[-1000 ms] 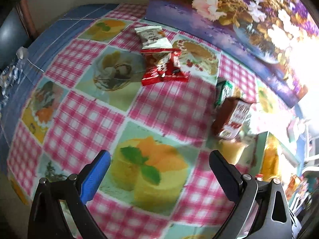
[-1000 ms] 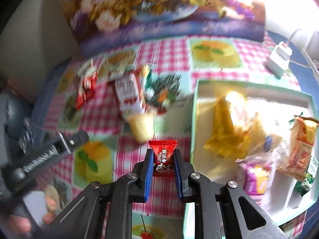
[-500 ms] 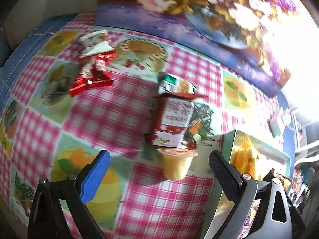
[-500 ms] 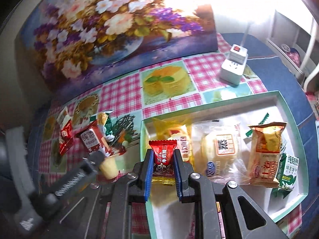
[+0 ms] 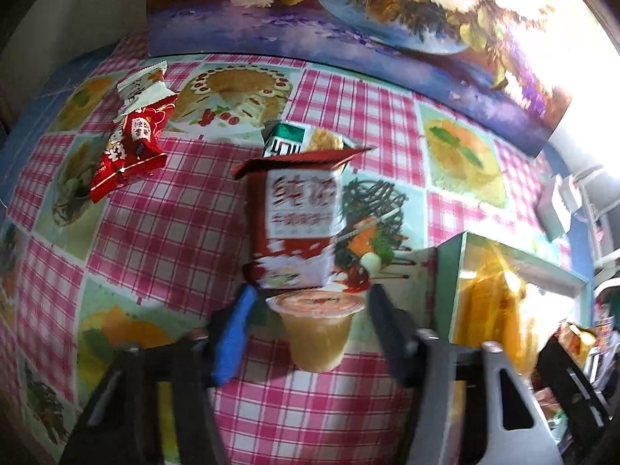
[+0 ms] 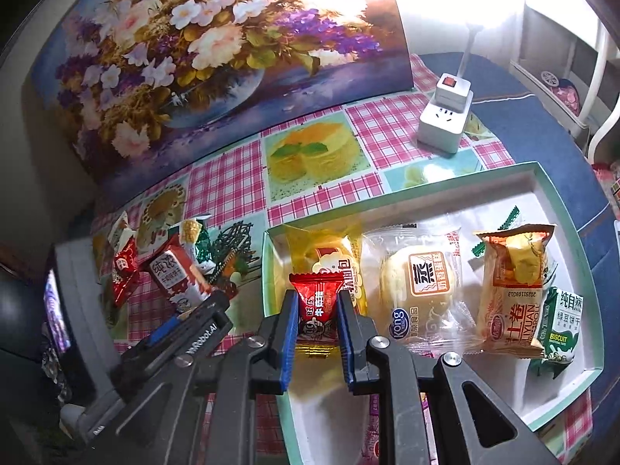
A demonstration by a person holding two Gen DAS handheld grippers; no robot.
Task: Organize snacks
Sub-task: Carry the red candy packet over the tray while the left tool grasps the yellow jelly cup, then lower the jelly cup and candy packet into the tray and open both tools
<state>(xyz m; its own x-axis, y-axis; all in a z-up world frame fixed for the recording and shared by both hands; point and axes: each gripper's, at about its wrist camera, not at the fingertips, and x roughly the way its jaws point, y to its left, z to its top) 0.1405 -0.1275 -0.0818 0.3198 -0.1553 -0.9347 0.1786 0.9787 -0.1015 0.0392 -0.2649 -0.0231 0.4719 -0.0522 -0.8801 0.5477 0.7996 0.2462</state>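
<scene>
A: While the right gripper (image 6: 317, 323) hangs over the near-left corner of the tray (image 6: 558, 193), what sits between its fingers?

B: A small red candy (image 6: 318, 304), clamped from both sides by the blue pads, just in front of the yellow bun pack (image 6: 329, 255) that lies in the tray.

A: What else is in the tray?

B: To the right of that yellow pack, a clear-wrapped cake (image 6: 420, 286), then an orange roll packet (image 6: 515, 290), and a green biscuit pack (image 6: 562, 325) against the tray's right wall.

A: And the left gripper (image 5: 308, 333)?

B: It is left of the tray, over the checked tablecloth (image 5: 162, 213). Its jaws have just been closing, and a jelly cup (image 5: 316, 329) stands between them. The fingers are still apart; a gap shows on each side of the cup.

A: Anything else left of the tray?

B: A red milk carton (image 5: 298, 224) lies just behind the cup, a green packet (image 5: 288, 139) behind that, and two red-and-white wrappers (image 5: 133, 143) lie further left.
</scene>
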